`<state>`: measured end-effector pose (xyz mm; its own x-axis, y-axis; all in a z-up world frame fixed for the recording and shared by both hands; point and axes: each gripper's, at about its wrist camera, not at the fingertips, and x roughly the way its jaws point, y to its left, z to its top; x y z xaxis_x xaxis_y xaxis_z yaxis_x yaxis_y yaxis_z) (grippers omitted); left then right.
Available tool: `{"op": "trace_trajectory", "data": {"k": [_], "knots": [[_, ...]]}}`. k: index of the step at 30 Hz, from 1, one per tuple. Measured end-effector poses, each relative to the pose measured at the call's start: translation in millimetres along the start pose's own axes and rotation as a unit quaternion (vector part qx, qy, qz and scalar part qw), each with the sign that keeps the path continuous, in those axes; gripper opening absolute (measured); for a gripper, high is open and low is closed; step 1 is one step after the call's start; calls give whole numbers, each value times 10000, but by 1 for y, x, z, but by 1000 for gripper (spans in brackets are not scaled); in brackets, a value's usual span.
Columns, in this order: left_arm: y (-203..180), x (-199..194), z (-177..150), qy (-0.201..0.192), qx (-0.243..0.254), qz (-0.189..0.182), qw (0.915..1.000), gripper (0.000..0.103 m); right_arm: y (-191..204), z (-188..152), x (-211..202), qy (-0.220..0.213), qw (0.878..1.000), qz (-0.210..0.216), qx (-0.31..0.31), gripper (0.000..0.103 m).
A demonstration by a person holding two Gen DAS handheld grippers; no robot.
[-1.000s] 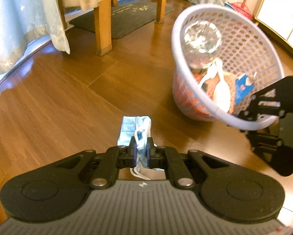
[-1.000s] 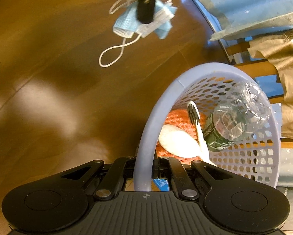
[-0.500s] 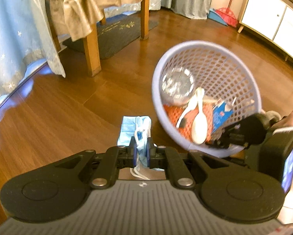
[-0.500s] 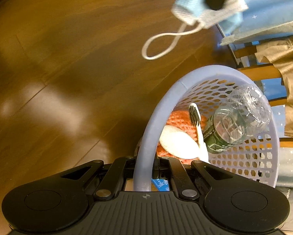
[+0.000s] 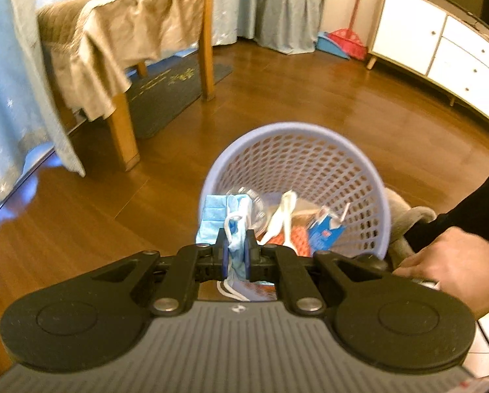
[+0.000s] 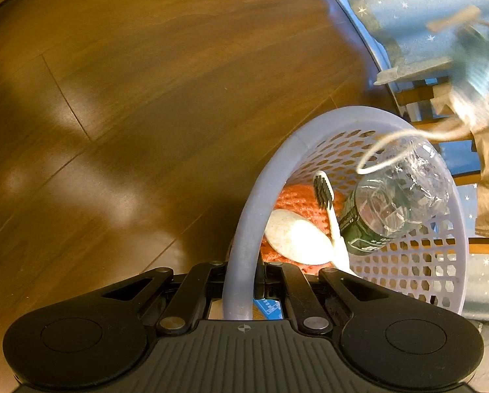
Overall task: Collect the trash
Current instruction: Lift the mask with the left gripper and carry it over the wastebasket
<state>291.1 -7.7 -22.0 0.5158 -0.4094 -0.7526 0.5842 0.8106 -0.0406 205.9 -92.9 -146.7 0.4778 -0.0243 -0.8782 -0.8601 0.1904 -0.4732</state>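
Observation:
My left gripper (image 5: 236, 249) is shut on a blue face mask (image 5: 216, 213) with white ear loops, held over the near left rim of the lavender mesh basket (image 5: 310, 137). My right gripper (image 6: 241, 281) is shut on that basket's rim (image 6: 244, 229), tilting it. Inside the basket lie a clear plastic bottle (image 6: 395, 199), a toothbrush (image 6: 326, 196), a white spoon (image 6: 297, 235), orange netting (image 6: 297, 196) and a blue carton (image 5: 324, 234). In the right wrist view the mask (image 6: 480, 62) appears blurred above the basket at the top right.
Wooden floor (image 6: 130, 98) lies all around. A chair with a tan cover (image 5: 123, 32) and a dark mat (image 5: 166, 88) stand far left, a white cabinet (image 5: 441, 46) far right, a red dustpan (image 5: 342, 41) at the back. A person's hand (image 5: 450, 262) holds the right gripper.
The left gripper has carried the mask up from the floor and over the basket's rim. The basket, still held by the right gripper, now sits directly ahead of the left gripper.

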Motion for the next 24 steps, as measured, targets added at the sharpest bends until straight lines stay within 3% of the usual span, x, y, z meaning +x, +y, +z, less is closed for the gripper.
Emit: {"op": "trace_trajectory", "data": {"k": [19,21,22,23,24], "knots": [[-38,26,35,-219,285,-603,9975,7,6,-1,-4,-24,10000,5,51,1],[-41,34,39,-200,260,-664,9973,13,7,-1,-5,-35,10000,11,59,1],[-42,38,41,-191,235,-675,9973,23,7,-1,-5,-36,10000,14,62,1],[-43,43,42,-181,221,-648,9975,41,7,0,-5,-38,10000,17,67,1],[-43,47,42,-196,208,-613,9977,45,7,-1,-6,-41,10000,17,71,1]]}}
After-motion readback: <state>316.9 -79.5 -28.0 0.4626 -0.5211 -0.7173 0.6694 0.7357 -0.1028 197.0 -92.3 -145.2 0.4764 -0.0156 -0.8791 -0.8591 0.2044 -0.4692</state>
